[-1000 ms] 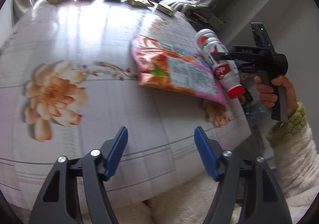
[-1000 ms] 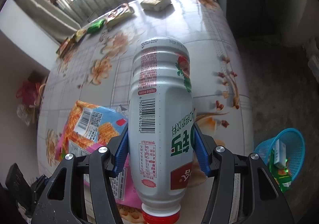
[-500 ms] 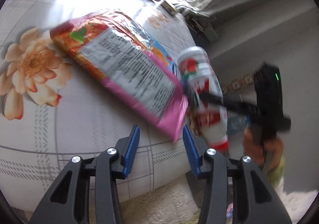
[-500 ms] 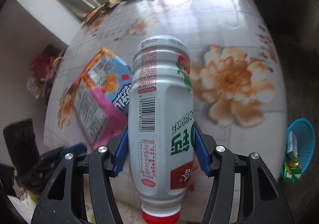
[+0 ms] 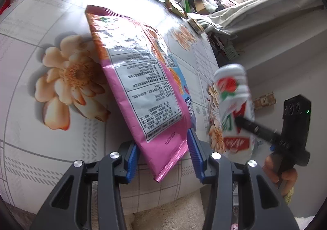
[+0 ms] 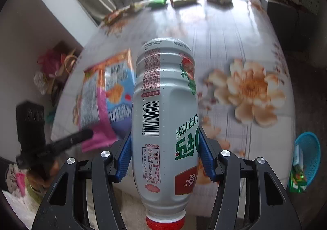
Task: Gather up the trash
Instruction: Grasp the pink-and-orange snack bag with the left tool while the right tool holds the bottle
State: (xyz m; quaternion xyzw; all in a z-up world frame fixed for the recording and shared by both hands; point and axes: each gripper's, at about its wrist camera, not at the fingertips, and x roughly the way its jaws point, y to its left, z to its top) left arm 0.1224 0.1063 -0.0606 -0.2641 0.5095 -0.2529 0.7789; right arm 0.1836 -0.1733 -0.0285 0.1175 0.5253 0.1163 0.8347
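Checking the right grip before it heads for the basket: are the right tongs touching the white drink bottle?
Touching. In the right wrist view both blue pads of the right tongs press flat against the sides of the bottle, with no gap showing.

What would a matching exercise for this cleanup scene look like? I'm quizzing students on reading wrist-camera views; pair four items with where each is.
Things:
1. white bottle
2. pink snack bag
3. blue basket
4. green wrapper

Places:
A. on the floor beside the table
B. between the pads of the left gripper
C. on the table's far edge, near the window
D. clamped in the right gripper, cap toward the camera

Pairs: 1-D, 2-B, 3-A, 4-C
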